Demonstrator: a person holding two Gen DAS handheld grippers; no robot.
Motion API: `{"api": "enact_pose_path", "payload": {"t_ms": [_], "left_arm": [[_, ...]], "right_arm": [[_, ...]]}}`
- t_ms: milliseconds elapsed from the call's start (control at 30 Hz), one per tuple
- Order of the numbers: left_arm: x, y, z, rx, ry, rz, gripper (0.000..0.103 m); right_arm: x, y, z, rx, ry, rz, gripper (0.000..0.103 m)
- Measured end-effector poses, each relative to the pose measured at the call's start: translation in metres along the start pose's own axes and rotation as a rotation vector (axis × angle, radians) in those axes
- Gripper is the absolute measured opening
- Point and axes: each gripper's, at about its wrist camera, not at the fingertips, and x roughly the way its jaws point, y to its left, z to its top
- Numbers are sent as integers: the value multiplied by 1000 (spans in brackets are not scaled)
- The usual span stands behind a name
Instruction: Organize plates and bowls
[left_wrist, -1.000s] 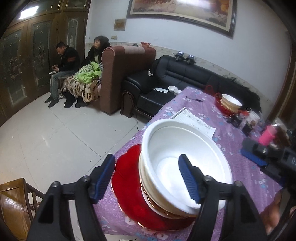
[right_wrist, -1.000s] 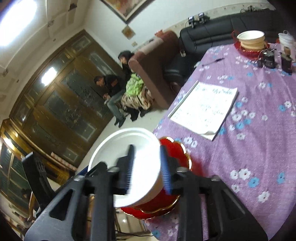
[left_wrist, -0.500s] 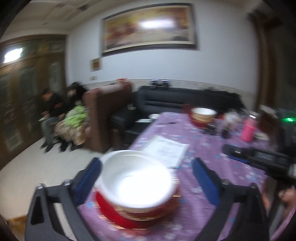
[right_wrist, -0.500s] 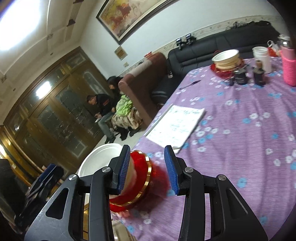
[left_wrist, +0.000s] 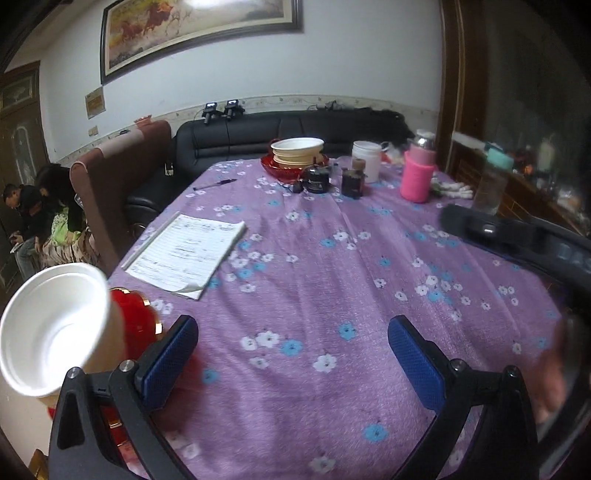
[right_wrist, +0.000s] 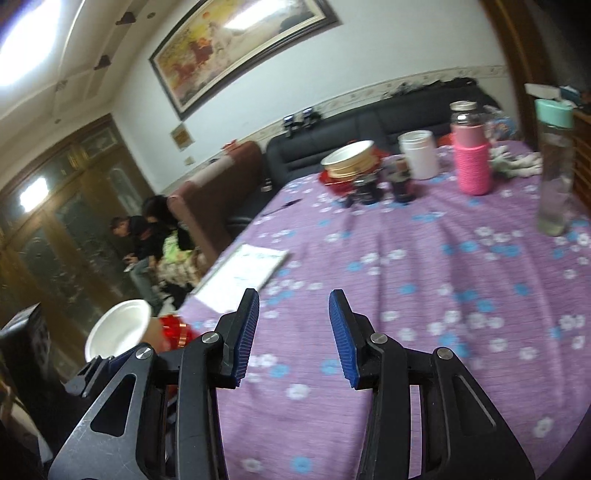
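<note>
Both the left gripper (left_wrist: 291, 347) and the right gripper (right_wrist: 293, 334) hang with jaws apart over bare purple tablecloth (left_wrist: 332, 280), holding nothing. The white bowl (left_wrist: 51, 328) sits on what looks like a red plate (left_wrist: 136, 325) at the tabletop's near left edge; a second bowl stack (left_wrist: 297, 149) stands by the far edge.

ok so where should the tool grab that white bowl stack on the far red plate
Grip the rim of the top white bowl, one finger inside and one outside, coming from above on the near left side. The rim flares wide and open, and the dark jars crowd its near right side.
</note>
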Motion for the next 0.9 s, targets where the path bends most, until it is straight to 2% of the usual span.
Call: {"api": "enact_pose_path", "payload": {"t_ms": [167,400,533,700,900], "left_arm": [[-7,-11,2,9,-78,51,103],[-27,-1,7,14,-164,223,103],[-37,23,3,-53,-156,251,103],[-53,54,-2,-134,-179,334,103],[-66,89,-10,-211,-191,389,103]], "right_arm": [[-9,-14,1,-18,-29,-21,40],[4,14,-6,-72,-15,50,40],[10,36,-12,-91,-15,102,40],[14,65,-19,-131,1,149,40],[20,96,-30,-173,25,199,40]]}}
